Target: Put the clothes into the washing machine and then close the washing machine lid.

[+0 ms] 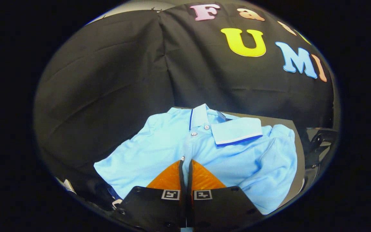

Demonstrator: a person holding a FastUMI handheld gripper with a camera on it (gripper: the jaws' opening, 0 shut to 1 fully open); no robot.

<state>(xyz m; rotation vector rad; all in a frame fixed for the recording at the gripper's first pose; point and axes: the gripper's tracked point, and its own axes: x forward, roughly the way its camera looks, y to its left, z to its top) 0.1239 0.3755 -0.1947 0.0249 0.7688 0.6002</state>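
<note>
From my seat I see the gripper (185,161) low over a light blue polo shirt (159,145), its two fingers (169,177) brought almost flat against each other with only a thin dark slit between them. Their tips sit right at the shirt's button placket, by the lowest button, and a narrow strip of blue cloth shows in the slit, so I read them as pinching the fabric there (I cannot see how much cloth is caught).

As for writing, I can make out none on the shirt. The only markings near me are two small square black-and-white tags (170,194) on the gripper body, one behind each finger; they are coded patterns, not words.

No container is plain to me. A dark, shiny moulded shape (317,145) stands just past the shirt's far sleeve, but I cannot tell what it is.

The shirt lies spread and rumpled on a dark surface (296,129), front up, collar away from me. The collar (237,130) is pale blue with a white and dark blue stripe along its edge, one flap folded out flat. Two white buttons (206,127) show at the neck. One sleeve bunches up beyond the fingers, the other spreads flat. The black cloth wall (108,80) hangs behind it.
</note>
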